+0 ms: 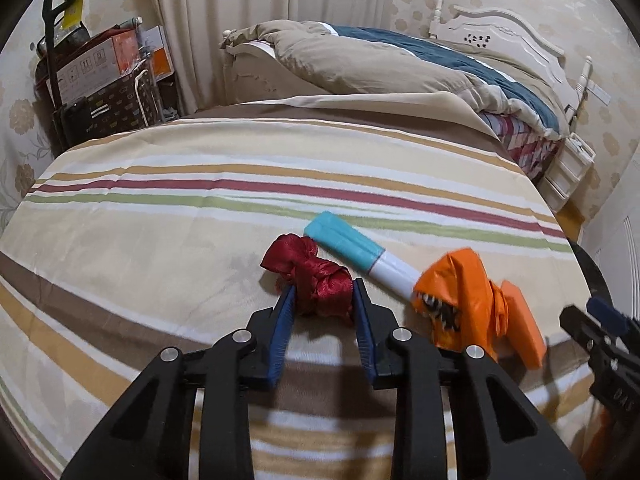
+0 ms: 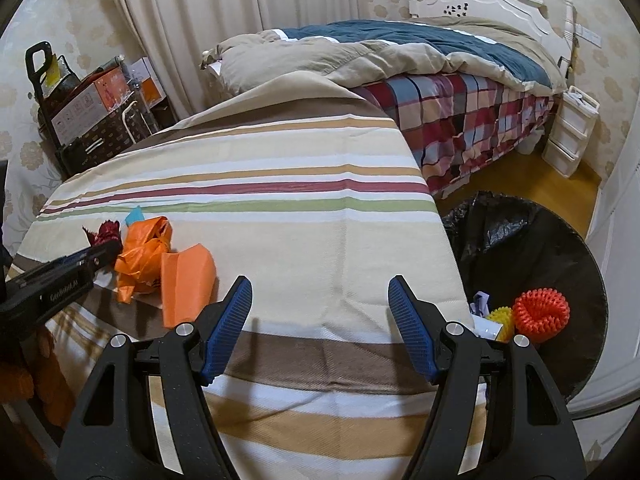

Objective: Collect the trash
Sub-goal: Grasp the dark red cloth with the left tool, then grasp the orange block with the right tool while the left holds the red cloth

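Red satin ribbon wad (image 1: pixel 310 276) sits on the striped bedsheet (image 1: pixel 200 200), pinched between the left gripper (image 1: pixel 323 295) pads, long axis running away up-left. Soft, crinkly, compressible. Just right: teal-and-white tube (image 1: pixel 356 254), orange plastic bag (image 1: pixel 460 300). Right gripper (image 2: pixel 320 300) spread, empty (nearer the black-lined trash bin (image 2: pixel 560 248)).

Left wrist cam is held low and close over the near edge of the striped sheet (image 1: pixel 200 184), angled down twd the bed (image 1: pixel 360 56) and curtain. Right wrist cam is set further right, by the sheet's right edge, same heading, w/ the black bin (image 2: pixel 568 240) seen beside it. Shared by both: sheet, orange bag (image 1: pixel 460 292), bed, boxes (image 2: pixel 92 108) at far left corner.
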Motion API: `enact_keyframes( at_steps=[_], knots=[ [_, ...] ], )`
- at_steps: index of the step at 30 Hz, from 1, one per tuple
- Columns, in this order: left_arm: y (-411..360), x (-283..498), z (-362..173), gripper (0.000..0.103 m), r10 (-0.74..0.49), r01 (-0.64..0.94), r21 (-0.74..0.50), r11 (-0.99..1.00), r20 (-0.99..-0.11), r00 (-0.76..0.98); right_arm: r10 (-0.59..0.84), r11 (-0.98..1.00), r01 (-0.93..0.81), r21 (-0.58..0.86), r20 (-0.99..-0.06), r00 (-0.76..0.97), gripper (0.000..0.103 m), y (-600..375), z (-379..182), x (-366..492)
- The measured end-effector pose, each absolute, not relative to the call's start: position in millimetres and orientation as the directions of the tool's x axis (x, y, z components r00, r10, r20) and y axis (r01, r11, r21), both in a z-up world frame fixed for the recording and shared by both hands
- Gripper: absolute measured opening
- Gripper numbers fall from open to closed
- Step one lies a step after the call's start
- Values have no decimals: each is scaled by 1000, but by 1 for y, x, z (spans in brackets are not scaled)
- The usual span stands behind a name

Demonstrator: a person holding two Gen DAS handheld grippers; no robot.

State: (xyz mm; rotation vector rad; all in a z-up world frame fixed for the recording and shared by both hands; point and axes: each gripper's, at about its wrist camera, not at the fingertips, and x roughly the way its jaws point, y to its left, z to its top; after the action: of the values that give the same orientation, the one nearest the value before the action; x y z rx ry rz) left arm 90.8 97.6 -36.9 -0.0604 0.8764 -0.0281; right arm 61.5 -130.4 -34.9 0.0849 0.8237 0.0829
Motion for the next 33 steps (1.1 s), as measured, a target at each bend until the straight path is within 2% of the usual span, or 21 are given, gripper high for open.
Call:
enact_keyframes(
  at_steps=[15,18,21,25,33],
  knots=[
    [123,60,-32,31,-14,-22,-38,999,-752,659,175,984,-151,99,-723,668,68,-86,-24,59],
    [129,57,-34,31,-11,-32,-43,999,-754,657,183,981,-171,93,-736,652,64,-75,-28,63],
    [132,55,-33,31,-13,-36,-49,998,-752,659,192,979,-182,97,-748,635,53,-67,-33,67],
    [132,52,-33,31,-19,-31,-52,998,-750,661,198,976,-197,95,-765,613,33,-60,-39,70],
    [129,46,-31,31,-40,-21,-73,997,-745,666,192,977,-196,87,-761,620,29,-61,-37,64]
  ],
)
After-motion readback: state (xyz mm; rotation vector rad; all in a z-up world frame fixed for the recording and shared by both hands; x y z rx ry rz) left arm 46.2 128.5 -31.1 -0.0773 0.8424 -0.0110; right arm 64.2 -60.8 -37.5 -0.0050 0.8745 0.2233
